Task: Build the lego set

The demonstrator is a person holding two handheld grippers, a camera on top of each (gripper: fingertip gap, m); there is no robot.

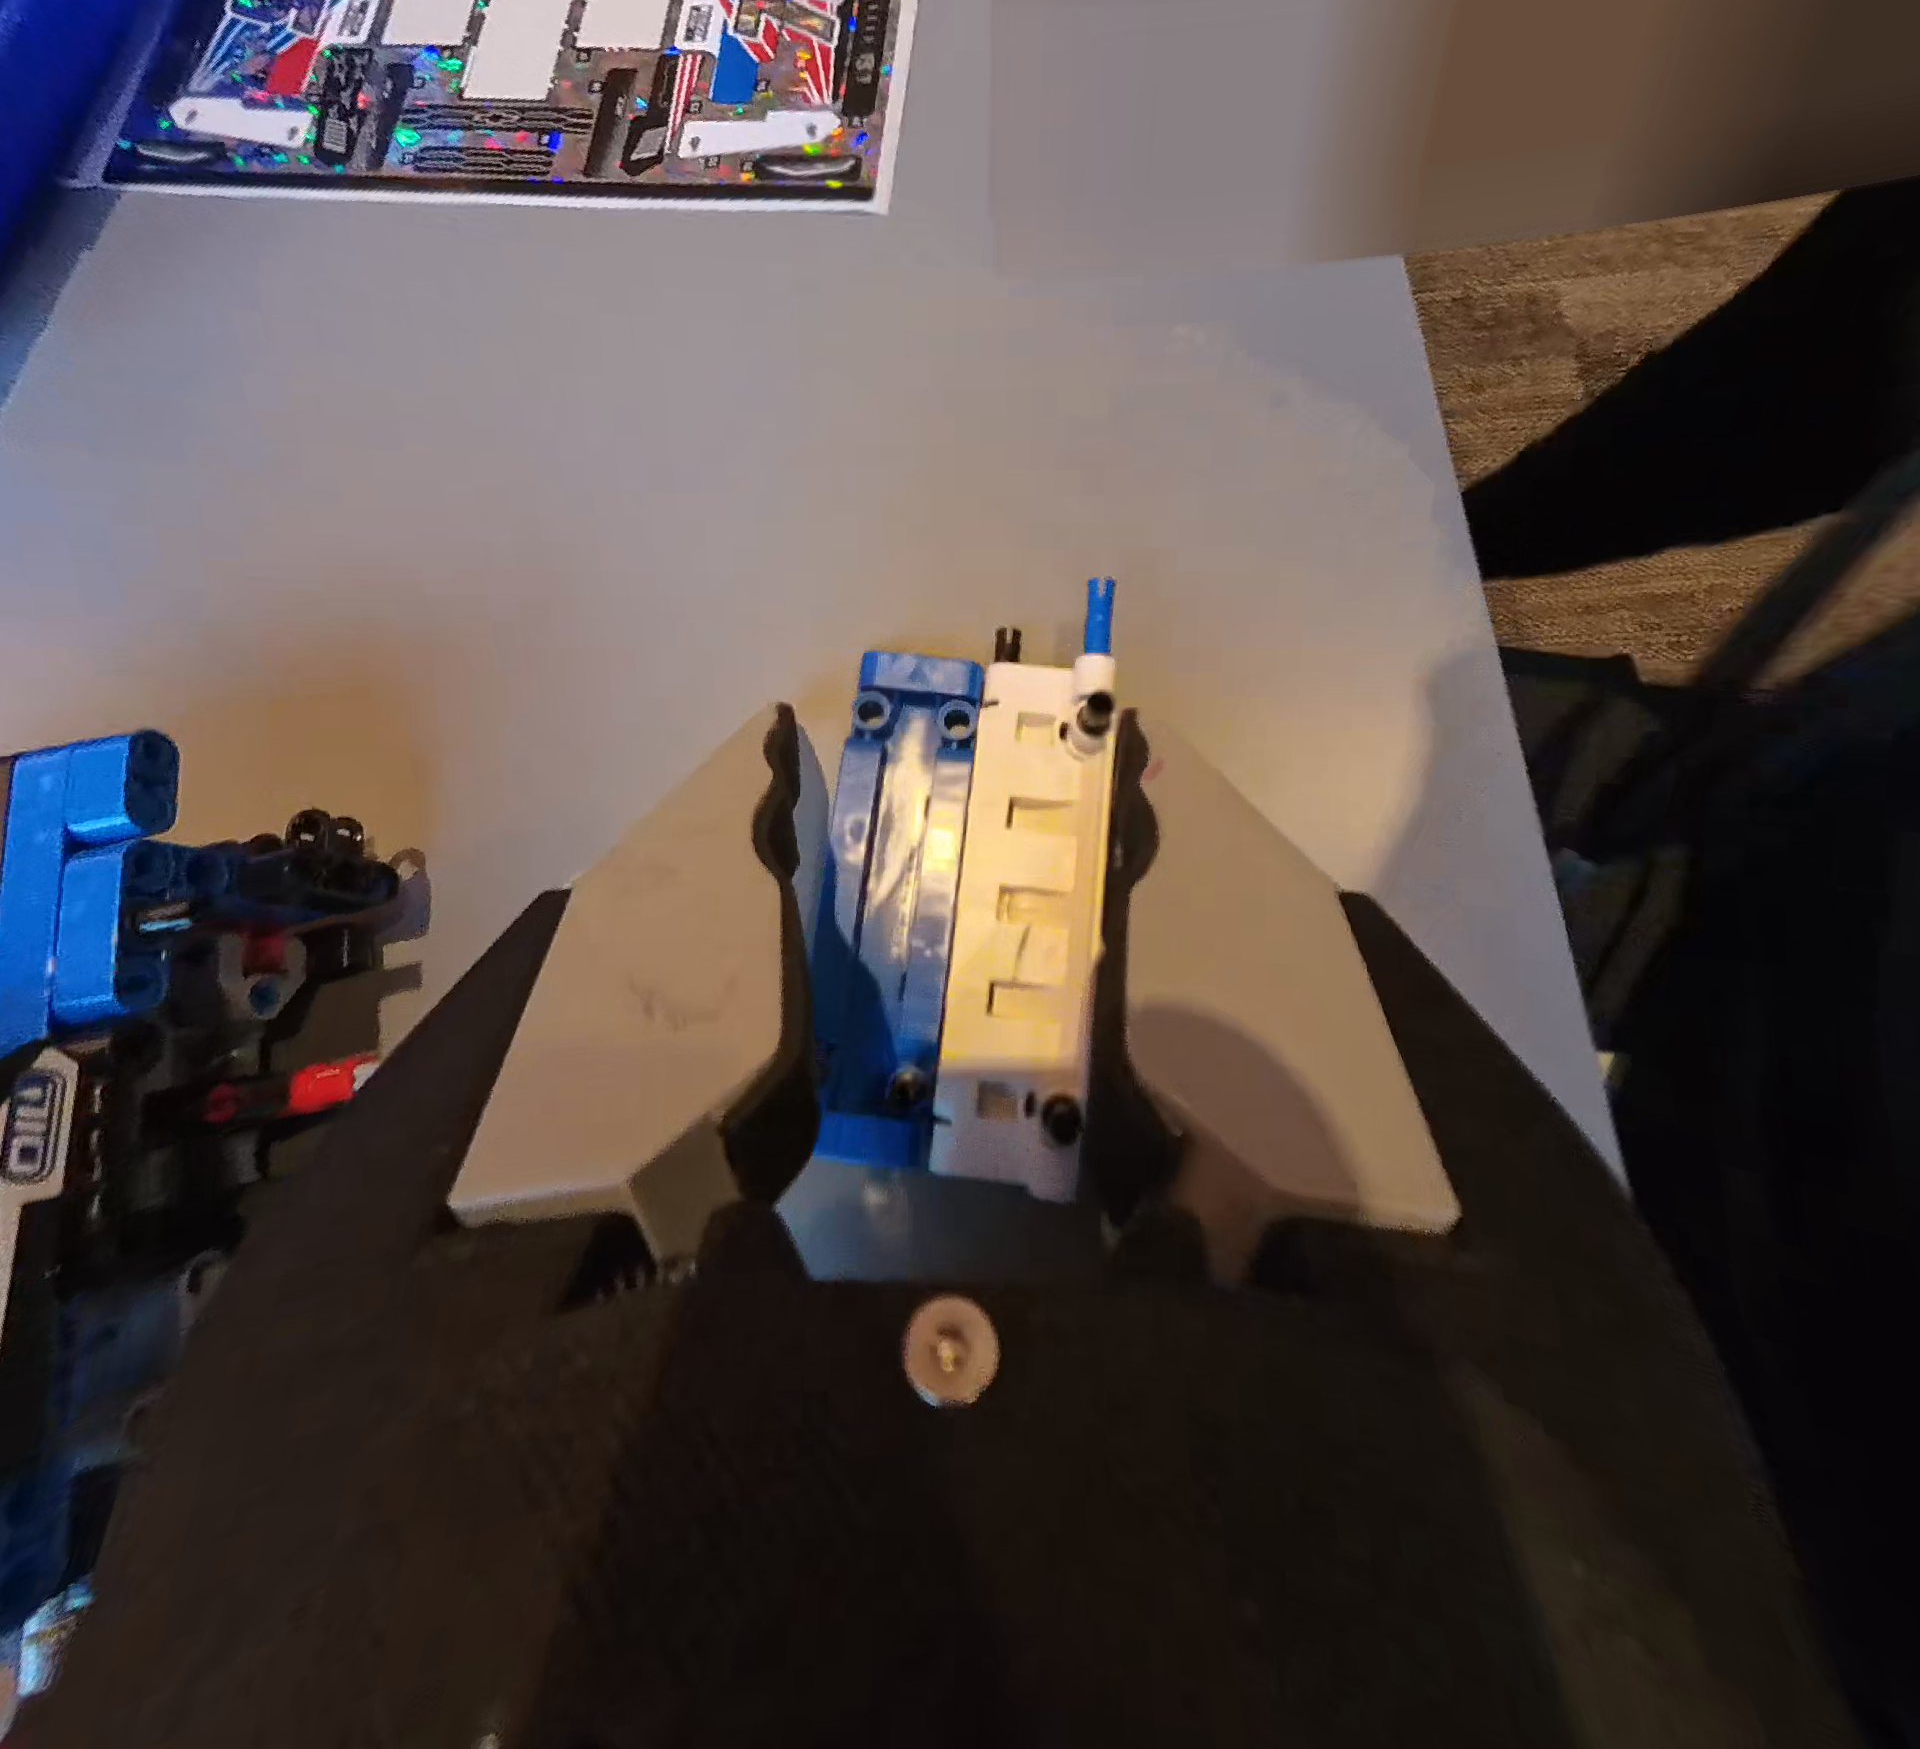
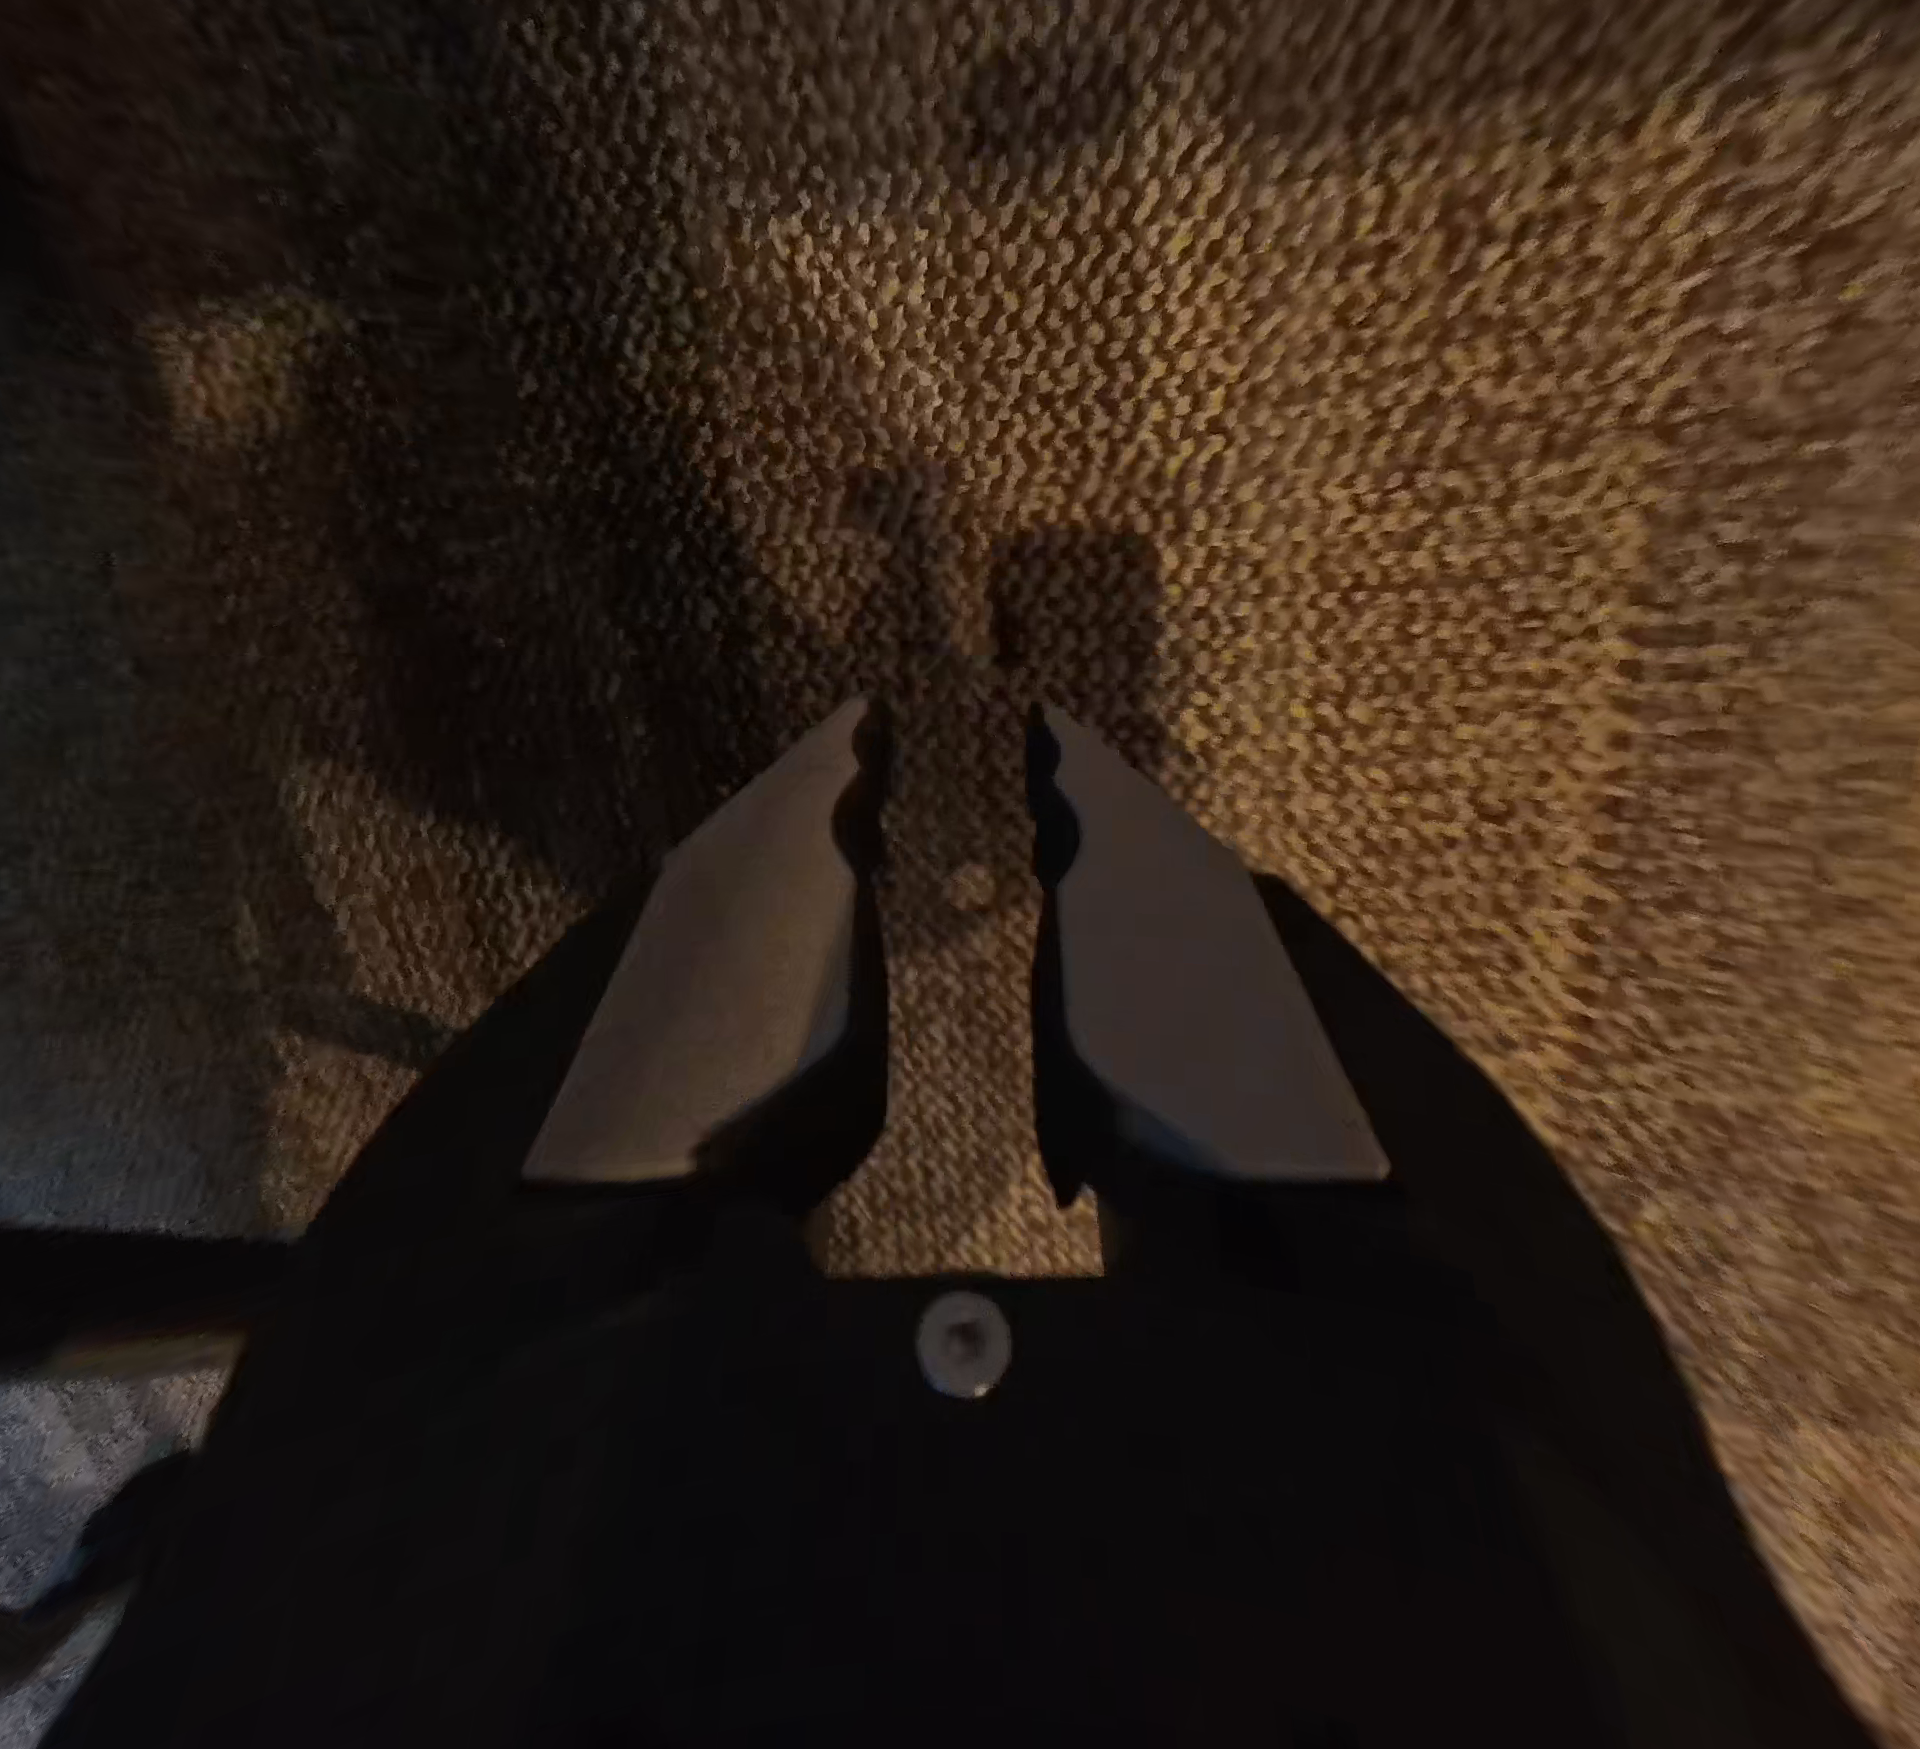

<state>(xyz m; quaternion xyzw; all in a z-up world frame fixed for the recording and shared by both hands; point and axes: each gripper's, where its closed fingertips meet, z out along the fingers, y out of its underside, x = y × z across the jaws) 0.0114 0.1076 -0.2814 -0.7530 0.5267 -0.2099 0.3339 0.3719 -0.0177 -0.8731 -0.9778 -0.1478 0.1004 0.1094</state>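
Lego panel [image 1: 961,920], half blue and half white, sits squeezed between the fingers of the left claw [image 1: 954,728] just over the grey table [image 1: 623,504], probably held steady so more bits can go on. The half-built car [image 1: 156,951] waits at the table's left edge, below the sticker sheet [image 1: 540,6]. The right claw [image 2: 951,712] is a little open, holds nothing, and points down at the carpet [image 2: 1351,349].

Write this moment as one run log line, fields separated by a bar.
left tool: shut on blue-and-white lego assembly, above table | right tool: open, empty, over carpet | sticker sheet: table, far side
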